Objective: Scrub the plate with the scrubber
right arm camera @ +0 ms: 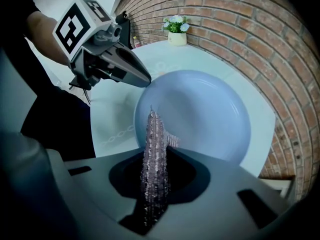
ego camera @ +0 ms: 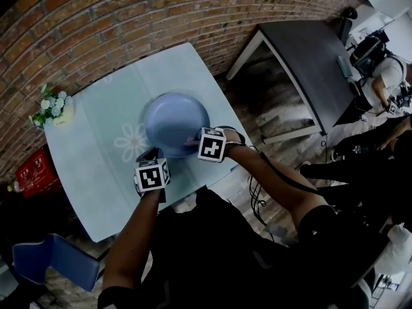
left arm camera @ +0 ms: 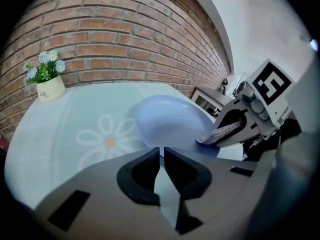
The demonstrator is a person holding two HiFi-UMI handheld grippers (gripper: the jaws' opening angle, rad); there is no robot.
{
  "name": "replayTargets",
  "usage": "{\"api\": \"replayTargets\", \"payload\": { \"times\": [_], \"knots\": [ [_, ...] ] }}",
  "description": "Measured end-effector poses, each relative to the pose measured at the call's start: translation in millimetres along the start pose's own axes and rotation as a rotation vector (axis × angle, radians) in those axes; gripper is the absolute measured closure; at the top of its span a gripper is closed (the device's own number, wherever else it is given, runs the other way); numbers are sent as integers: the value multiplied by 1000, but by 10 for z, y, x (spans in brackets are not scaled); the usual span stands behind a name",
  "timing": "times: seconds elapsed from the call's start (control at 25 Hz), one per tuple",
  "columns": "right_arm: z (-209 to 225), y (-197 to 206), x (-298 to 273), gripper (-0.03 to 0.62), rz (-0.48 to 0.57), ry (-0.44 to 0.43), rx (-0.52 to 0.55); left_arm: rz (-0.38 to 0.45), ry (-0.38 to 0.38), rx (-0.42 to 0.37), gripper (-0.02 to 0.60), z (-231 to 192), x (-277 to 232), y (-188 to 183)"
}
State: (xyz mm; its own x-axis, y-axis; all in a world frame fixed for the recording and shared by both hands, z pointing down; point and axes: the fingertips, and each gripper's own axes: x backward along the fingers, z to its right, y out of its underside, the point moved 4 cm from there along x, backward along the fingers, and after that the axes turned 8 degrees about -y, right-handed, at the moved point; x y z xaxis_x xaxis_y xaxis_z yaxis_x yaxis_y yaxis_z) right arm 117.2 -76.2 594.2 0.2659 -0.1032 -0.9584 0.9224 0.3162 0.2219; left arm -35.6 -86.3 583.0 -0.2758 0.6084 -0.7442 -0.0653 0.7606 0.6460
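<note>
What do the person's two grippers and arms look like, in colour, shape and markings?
The left gripper and right gripper have grey tapering bodies with black jaw pads. Each carries a white cube with black square markers. A thin black cable runs along the right arm. The person wears a dark top; the forearms are uncovered.

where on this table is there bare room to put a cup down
The widest bare patch is the tabletop between the flower pot and the plate, around the printed daisy. The far strip between plate and brick wall is free too. The near right edge is crowded: left tool and right tool, with the scrubber, meet at the plate.
</note>
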Motion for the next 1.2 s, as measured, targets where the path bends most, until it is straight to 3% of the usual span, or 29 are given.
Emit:
{"api": "replayTargets", "payload": {
  "times": [0.2,0.36,0.64,0.8,0.96,1.2],
  "knots": [
    [130,-44,121,526,49,-13,-48,66,6,34,543,-13,87,-67],
    [336,-187,221,526,147,-21,-97,86,-3,69,543,-32,150,-68],
    [875,-581,262,526,261,31,-146,142,-78,148,543,-129,368,-13],
    [1094,-853,182,526,277,58,-134,191,-144,178,543,-208,548,7],
    [1231,-1026,88,526,287,92,-134,238,-154,211,545,-234,678,-1],
    [1176,-1251,-37,526,278,84,-104,278,-200,220,549,-250,829,47]
  ]
}}
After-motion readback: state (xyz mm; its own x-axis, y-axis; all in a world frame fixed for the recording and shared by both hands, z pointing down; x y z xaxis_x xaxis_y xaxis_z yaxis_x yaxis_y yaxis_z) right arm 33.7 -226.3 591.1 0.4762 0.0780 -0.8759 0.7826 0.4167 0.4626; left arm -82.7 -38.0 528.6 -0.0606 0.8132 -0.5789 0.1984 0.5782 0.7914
